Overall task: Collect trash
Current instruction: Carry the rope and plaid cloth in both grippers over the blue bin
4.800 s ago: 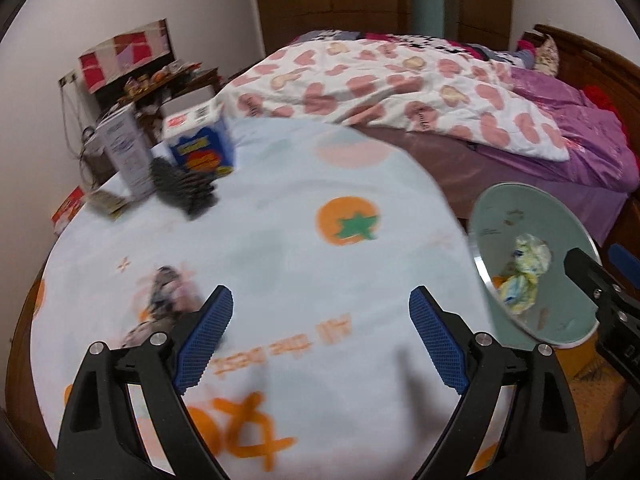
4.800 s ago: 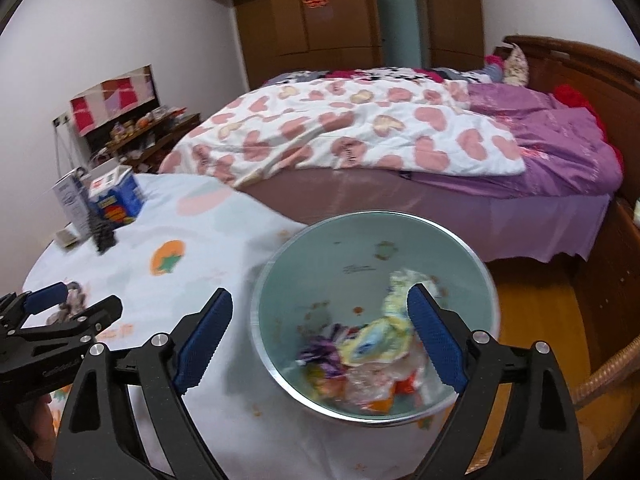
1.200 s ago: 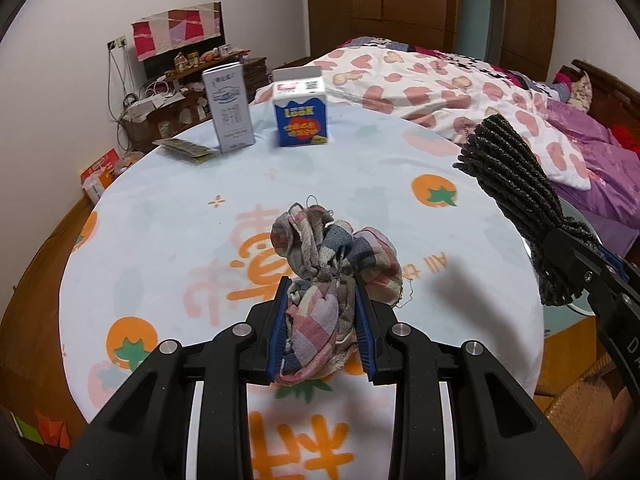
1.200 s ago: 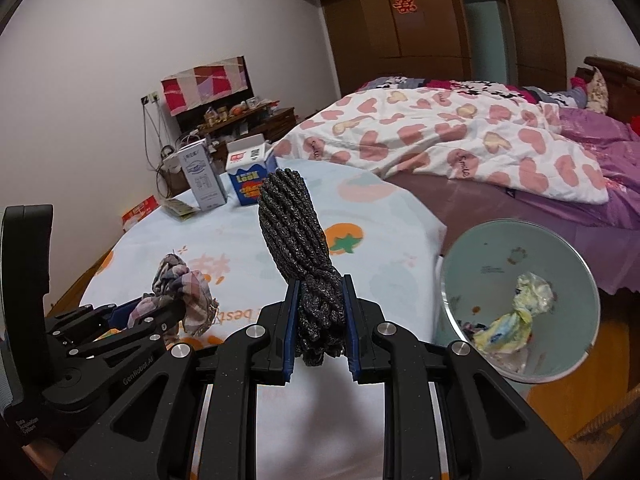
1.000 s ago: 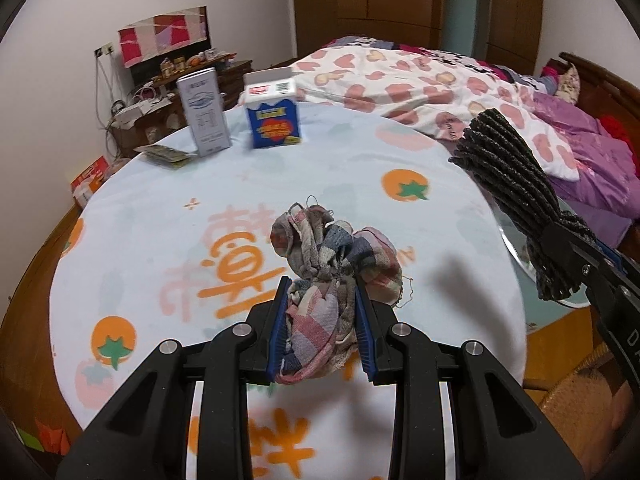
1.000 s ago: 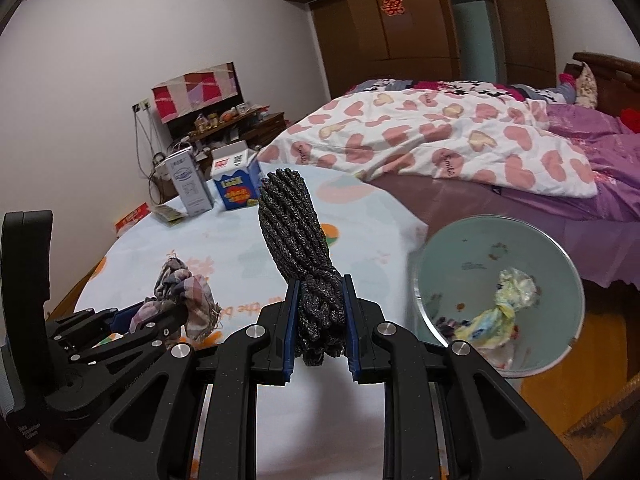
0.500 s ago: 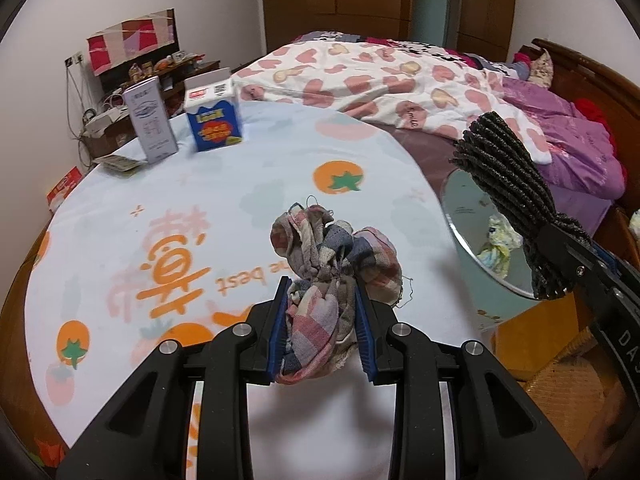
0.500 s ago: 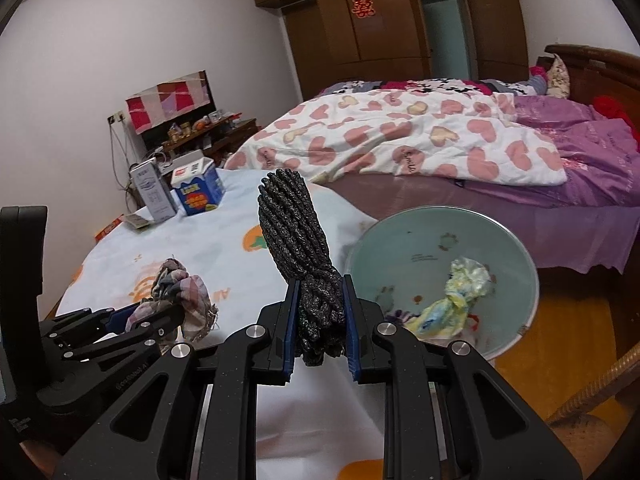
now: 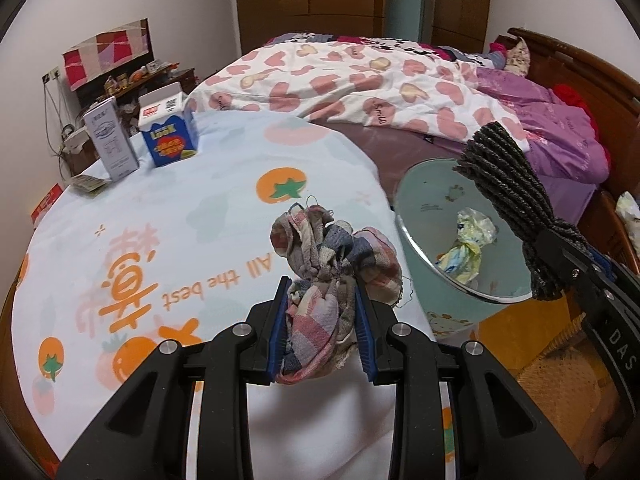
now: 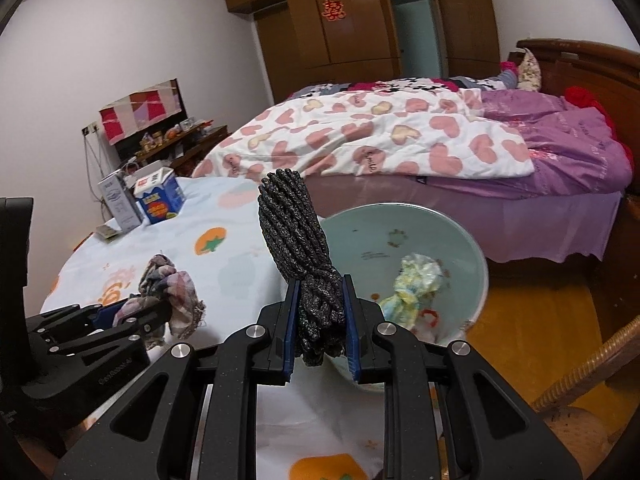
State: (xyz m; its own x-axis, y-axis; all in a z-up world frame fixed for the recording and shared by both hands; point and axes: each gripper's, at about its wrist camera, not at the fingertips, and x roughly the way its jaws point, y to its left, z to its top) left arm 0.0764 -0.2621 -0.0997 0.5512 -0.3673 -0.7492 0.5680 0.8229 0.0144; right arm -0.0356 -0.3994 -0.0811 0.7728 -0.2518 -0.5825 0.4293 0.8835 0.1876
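My left gripper is shut on a crumpled plaid rag and holds it above the round table's right edge. My right gripper is shut on a dark grey knitted bundle that sticks up from the jaws. The pale green trash bin stands on the floor beside the table, with crumpled wrappers inside. In the right wrist view the bin is just beyond the bundle, and the rag shows at the left.
The round table has a fruit-print cloth. A blue carton, a grey box and a small packet stand at its far left. A bed lies behind; a wicker chair is at the right.
Both grippers have swung right, toward the bin, each still holding its item. The bin now looks larger and closer in both views.
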